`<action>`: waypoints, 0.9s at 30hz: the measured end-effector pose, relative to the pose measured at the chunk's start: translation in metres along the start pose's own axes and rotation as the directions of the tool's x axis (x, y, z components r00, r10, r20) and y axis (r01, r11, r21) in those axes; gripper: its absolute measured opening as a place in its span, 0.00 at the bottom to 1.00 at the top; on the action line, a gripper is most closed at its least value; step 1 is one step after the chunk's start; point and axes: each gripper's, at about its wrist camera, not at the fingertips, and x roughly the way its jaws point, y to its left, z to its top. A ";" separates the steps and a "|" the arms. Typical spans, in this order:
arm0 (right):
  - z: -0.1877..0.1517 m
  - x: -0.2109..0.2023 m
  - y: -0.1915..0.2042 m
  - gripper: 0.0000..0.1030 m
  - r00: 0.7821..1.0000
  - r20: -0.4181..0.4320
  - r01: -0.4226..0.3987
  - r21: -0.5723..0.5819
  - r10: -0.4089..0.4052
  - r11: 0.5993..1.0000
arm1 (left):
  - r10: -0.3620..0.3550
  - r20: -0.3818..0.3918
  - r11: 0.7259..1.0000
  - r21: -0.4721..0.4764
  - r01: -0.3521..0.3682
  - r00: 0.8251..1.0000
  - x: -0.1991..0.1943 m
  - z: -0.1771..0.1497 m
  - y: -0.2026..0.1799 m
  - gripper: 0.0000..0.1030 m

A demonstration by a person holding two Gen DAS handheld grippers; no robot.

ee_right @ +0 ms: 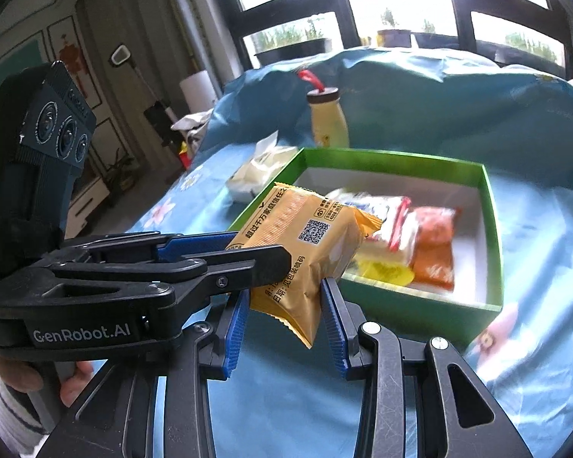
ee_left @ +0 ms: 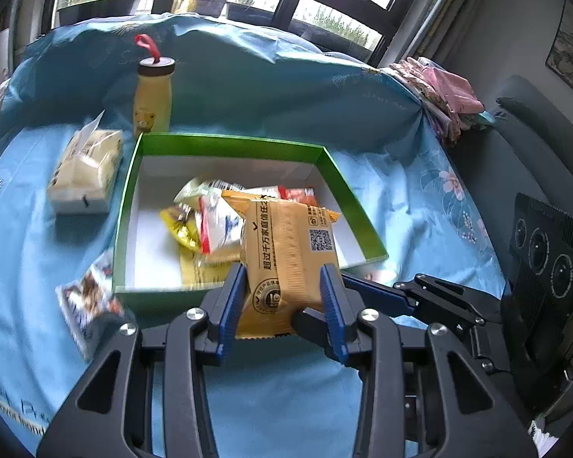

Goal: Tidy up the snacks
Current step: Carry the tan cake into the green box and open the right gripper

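Over the green box (ee_left: 225, 139), my left gripper (ee_left: 282, 271) pinches an orange packet (ee_left: 286, 244); the right gripper (ee_right: 284, 288) straddles it, grip unclear. Several snacks (ee_left: 210, 225) are boxed; one loose packet (ee_left: 87, 301) lies outside.

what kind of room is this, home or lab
Most likely a lived-in home room, perhaps a bedroom or living room. A floral blue cloth covers the surface, folded clothes lie on its corner, potted plants stand at the big window, and a tissue pack and drink bottle sit by the green box.
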 end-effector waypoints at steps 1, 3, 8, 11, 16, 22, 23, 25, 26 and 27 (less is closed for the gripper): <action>0.003 0.002 -0.003 0.39 1.000 0.003 0.002 0.002 -0.002 1.000 | -0.009 -0.005 1.000 -0.006 0.009 1.000 0.005 0.006 0.002 0.37; 0.008 0.005 -0.010 0.39 1.000 0.007 0.005 0.011 -0.005 1.000 | -0.021 -0.010 1.000 -0.018 0.020 1.000 0.011 0.013 0.006 0.37; 0.025 0.019 -0.023 0.39 1.000 0.004 0.018 0.019 -0.018 1.000 | -0.025 -0.026 0.999 -0.034 0.024 0.999 0.030 0.032 0.012 0.38; 0.032 0.029 -0.031 0.39 1.000 -0.003 0.026 0.022 -0.026 0.999 | -0.025 -0.036 0.999 -0.048 0.024 0.999 0.042 0.041 0.018 0.38; 0.038 0.049 -0.043 0.39 0.999 -0.032 0.033 0.041 -0.032 0.999 | -0.018 -0.058 0.997 -0.078 0.014 0.998 0.062 0.048 0.030 0.38; 0.037 0.066 -0.048 0.39 0.997 -0.062 0.051 0.033 -0.049 0.998 | -0.025 -0.068 0.994 -0.106 0.018 0.997 0.074 0.044 0.040 0.39; 0.038 0.066 -0.048 0.39 0.997 -0.062 0.054 0.026 -0.052 0.998 | -0.026 -0.067 0.994 -0.108 0.019 0.997 0.074 0.045 0.042 0.39; 0.039 0.067 -0.048 0.39 0.996 -0.064 0.057 0.019 -0.055 0.998 | -0.021 -0.065 0.994 -0.107 0.014 0.998 0.074 0.046 0.042 0.39; 0.040 0.068 -0.047 0.39 0.996 -0.065 0.060 0.016 -0.058 0.998 | -0.017 -0.063 0.994 -0.105 0.011 0.998 0.074 0.046 0.042 0.39; 0.041 0.069 -0.047 0.39 0.996 -0.067 0.062 0.013 -0.061 0.998 | -0.013 -0.061 0.995 -0.103 0.007 0.998 0.074 0.046 0.041 0.39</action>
